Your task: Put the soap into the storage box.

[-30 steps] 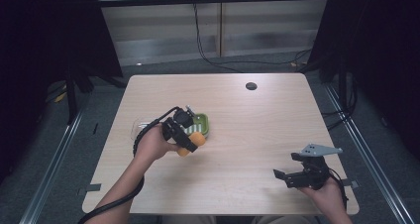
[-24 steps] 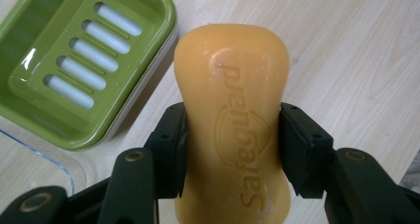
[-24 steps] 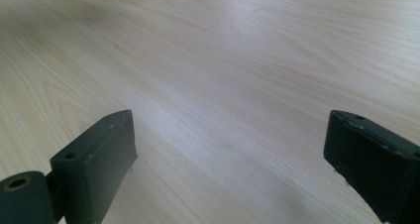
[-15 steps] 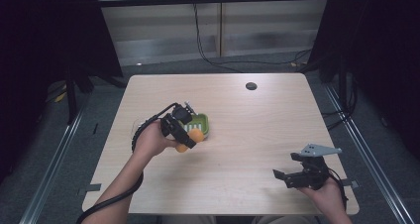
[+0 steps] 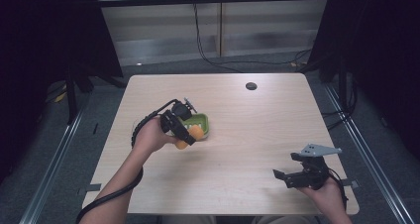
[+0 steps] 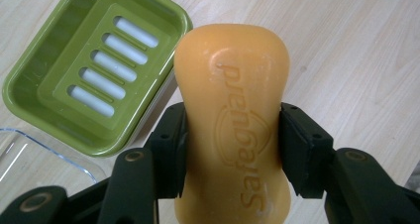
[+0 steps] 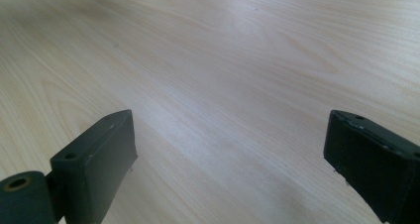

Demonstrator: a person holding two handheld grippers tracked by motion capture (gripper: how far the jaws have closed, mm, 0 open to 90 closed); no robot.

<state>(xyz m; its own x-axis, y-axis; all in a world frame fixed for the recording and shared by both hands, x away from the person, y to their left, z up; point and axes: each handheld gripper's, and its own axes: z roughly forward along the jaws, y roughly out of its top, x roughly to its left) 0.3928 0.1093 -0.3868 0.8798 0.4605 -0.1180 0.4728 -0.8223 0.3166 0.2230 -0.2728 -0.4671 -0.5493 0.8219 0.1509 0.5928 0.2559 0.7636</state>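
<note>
An orange soap bar with embossed lettering is clamped between the jaws of my left gripper, which is shut on it. In the high view the soap bar hangs just in front of a green soap dish at the table's left middle, held by the left gripper. The green soap dish has a slotted insert and nothing in it. My right gripper stands open near the front right edge, its jaws wide apart over bare wood.
A clear plastic lid lies beside the dish on the light wooden table. A small dark round hole sits at the table's back right. Black cables trail from both grippers.
The left gripper with the soap has shifted slightly toward the dish. The right gripper has stayed in place.
</note>
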